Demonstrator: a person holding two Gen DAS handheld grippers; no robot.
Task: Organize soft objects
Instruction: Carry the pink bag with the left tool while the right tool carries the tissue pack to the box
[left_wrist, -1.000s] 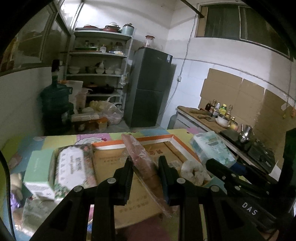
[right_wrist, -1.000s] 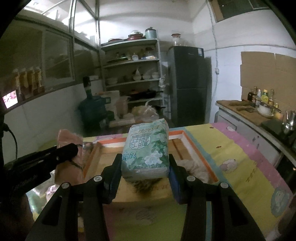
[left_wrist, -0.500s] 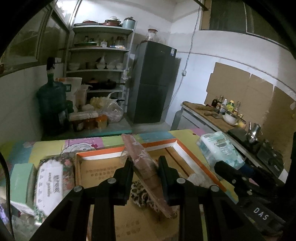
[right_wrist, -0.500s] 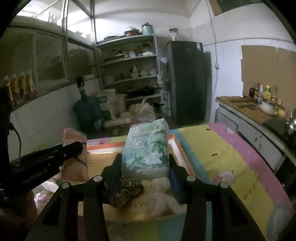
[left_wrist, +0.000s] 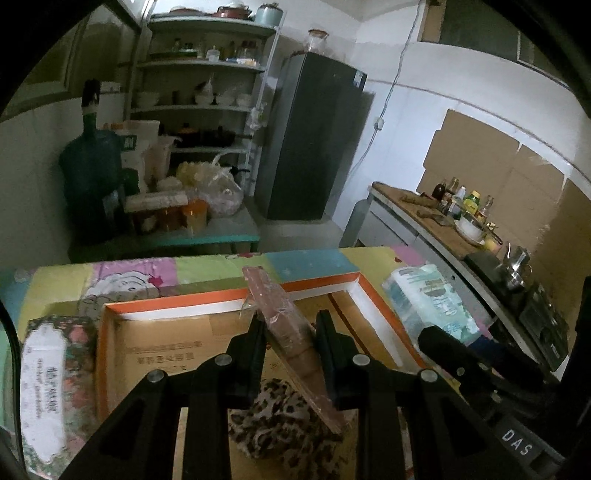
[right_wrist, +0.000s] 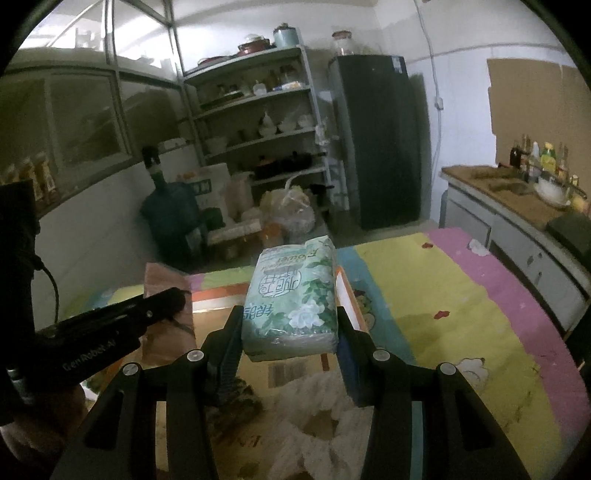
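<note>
Tissue pack (right_wrist: 291, 299) sits clamped in right gripper (right_wrist: 288, 328); left gripper (left_wrist: 290, 339) pinches brown packet (left_wrist: 284, 325).

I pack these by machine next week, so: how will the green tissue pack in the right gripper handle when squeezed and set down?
The tissue pack probably gives under pressure: the right gripper pinches its lower end and the film wrinkles there. It looks light, standing up unsupported. The glossy film may be slippery, so it could slide in a loose grip.

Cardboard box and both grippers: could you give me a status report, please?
Left gripper shut on flat pink plastic-wrapped pack. Right gripper shut on green floral tissue pack. Both above orange-rimmed cardboard box.
</note>
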